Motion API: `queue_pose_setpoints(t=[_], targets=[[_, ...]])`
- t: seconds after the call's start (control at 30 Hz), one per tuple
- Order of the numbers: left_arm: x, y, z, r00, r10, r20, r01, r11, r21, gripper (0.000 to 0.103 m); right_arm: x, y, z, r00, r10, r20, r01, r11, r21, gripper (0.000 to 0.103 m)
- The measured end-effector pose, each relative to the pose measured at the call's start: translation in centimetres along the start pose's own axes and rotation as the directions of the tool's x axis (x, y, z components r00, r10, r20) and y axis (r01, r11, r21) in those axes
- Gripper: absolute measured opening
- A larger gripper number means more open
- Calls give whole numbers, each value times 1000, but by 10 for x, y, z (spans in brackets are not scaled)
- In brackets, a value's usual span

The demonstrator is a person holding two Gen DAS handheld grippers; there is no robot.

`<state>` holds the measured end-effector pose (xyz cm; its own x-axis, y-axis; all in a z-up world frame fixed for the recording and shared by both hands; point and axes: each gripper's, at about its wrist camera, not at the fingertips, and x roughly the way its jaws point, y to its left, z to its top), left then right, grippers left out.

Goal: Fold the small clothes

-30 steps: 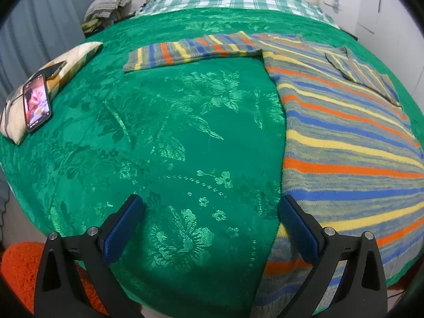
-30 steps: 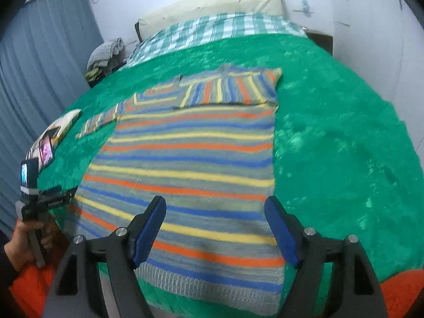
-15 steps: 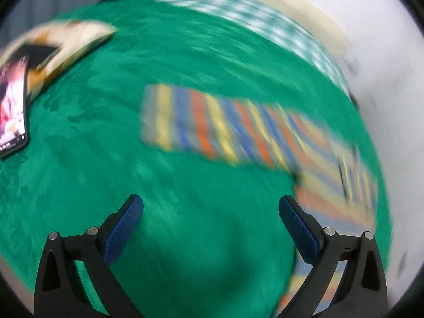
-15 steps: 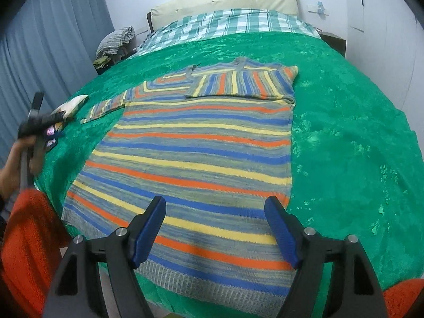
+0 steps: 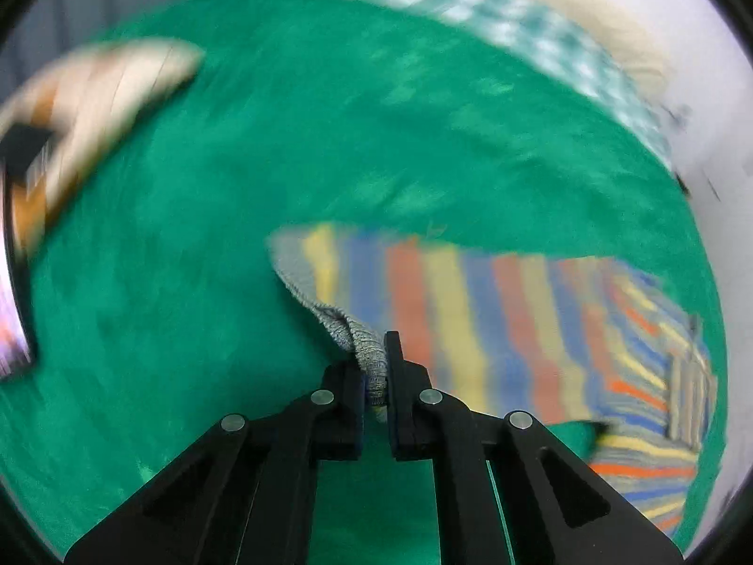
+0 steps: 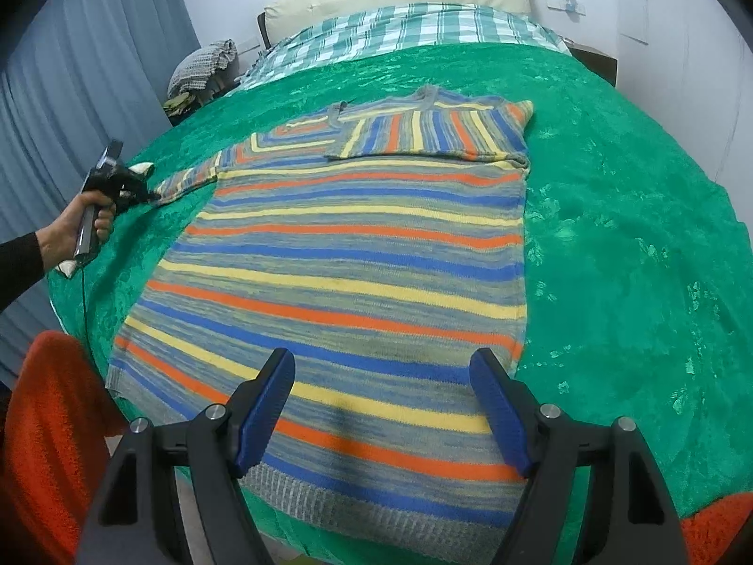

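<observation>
Green patterned bedspread (image 6: 635, 216) covered the bed, and a striped knit sweater (image 6: 357, 254) lay flat on it, one sleeve folded across the chest and the other sleeve (image 5: 470, 310) stretched out to the side. At that outstretched sleeve's grey ribbed cuff (image 5: 362, 348) the left gripper (image 5: 375, 388) was pinched tight on the fabric. Above the sweater's hem the right gripper (image 6: 382, 407) hung with its blue pads spread wide, holding nothing.
</observation>
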<state>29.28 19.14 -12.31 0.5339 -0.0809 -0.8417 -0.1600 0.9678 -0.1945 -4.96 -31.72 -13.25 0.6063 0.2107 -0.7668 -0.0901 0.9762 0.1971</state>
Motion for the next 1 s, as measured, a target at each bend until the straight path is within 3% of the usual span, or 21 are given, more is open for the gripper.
queue_pose_setpoints(t=[0.07,0.13,0.23,0.33,0.37,0.4,0.43,0.47,0.57,0.67,0.73,0.83,0.9,0.93,1.0], targets=[[-33,-54,11,996,-45,74,34,989,143,5,-1,0,0,1000,9,5,-9,1000,2,76],[-58,-100,15,988,-118,102,91,967,240,5,-1,-1,1,1000,19,5,-19,1000,4,76],[-85,-184,7,968,-226,111,163,898,409,5,0,-1,1,1000,30,1,-30,1000,6,76],[-84,-250,-14,950,-308,53,238,823,517,7,-1,1,-1,1000,30,1,-30,1000,-1,76],[-76,-269,-23,946,-324,11,267,798,540,14,-1,1,-1,1000,29,-1,-29,1000,-2,76],[-64,-284,-36,945,-323,-46,293,778,556,32,-1,0,-1,1000,29,-4,-29,1000,0,76],[-48,-297,-46,950,-295,-99,297,771,564,47,0,-1,-1,1000,27,-5,-27,1000,3,76],[-33,-304,-54,961,-250,-120,273,780,564,69,-1,-1,-1,1000,28,-5,-28,1000,7,76],[-21,-292,-63,971,-219,-100,239,818,523,71,-4,-4,-2,999,34,2,-34,999,24,76],[-17,-240,-68,979,-182,-93,204,896,393,75,-6,-9,-2,999,35,9,-36,999,41,76],[-20,-211,-88,986,-142,-92,166,920,356,80,-4,-12,0,999,44,6,-44,997,57,76],[-18,-180,-140,994,-35,-101,75,903,423,85,1,-14,0,999,47,-9,-46,996,75,76],[-13,-163,-184,990,83,-111,-13,853,522,86,5,-15,-1,999,25,-33,-22,997,78,76],[-18,-154,-201,991,102,-89,-36,835,549,88,7,-16,-2,999,15,-45,-11,997,79,76],[-37,-136,-216,994,99,-42,-61,842,535,93,9,-20,-4,998,-4,-66,10,996,94,76]])
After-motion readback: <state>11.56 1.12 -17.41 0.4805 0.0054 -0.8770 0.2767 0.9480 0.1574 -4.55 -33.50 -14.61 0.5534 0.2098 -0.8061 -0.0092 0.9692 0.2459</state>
